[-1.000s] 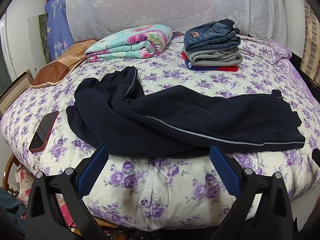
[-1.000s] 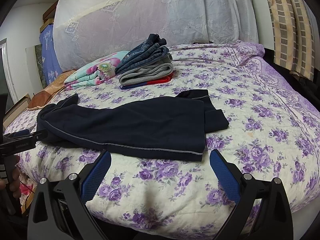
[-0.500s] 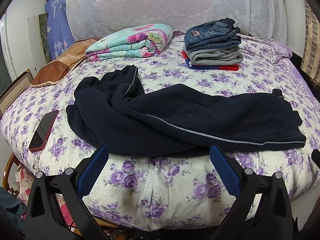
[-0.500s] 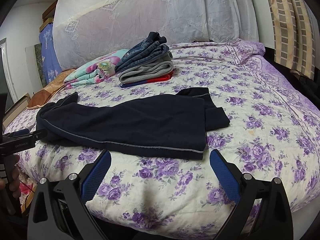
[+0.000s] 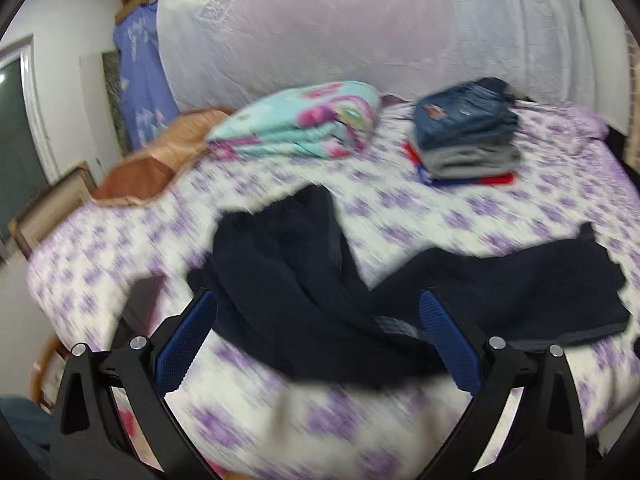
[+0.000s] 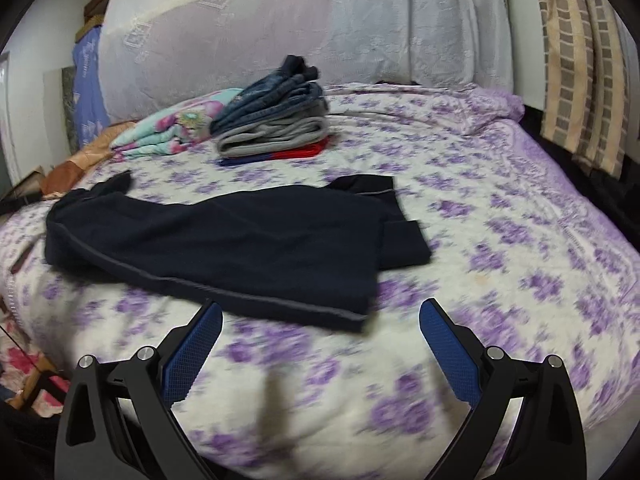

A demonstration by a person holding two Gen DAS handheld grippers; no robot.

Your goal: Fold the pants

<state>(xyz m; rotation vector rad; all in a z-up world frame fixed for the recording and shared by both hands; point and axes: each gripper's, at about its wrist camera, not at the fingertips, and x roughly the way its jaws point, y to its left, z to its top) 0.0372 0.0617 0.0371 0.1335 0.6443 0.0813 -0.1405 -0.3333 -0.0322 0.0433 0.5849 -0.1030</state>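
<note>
Dark navy pants (image 5: pixel 320 300) with a thin grey side stripe lie spread across the purple-flowered bed (image 5: pixel 400 208). They also show in the right wrist view (image 6: pixel 224 248), flat toward the right and bunched at the left end. My left gripper (image 5: pixel 320 336) is open and empty, low over the bunched end near the bed's front edge. My right gripper (image 6: pixel 320 344) is open and empty, just in front of the pants' near hem. The left wrist view is blurred by motion.
A stack of folded jeans and other clothes (image 6: pixel 276 120) sits at the back of the bed, also in the left wrist view (image 5: pixel 466 132). A folded floral blanket (image 5: pixel 296 128) lies beside it. A dark phone (image 5: pixel 140 300) lies on the bed's left edge. A striped curtain (image 6: pixel 580 60) hangs on the right.
Both grippers have moved forward, closer to the pants. The left view has shifted right and blurred. The pants have not moved.
</note>
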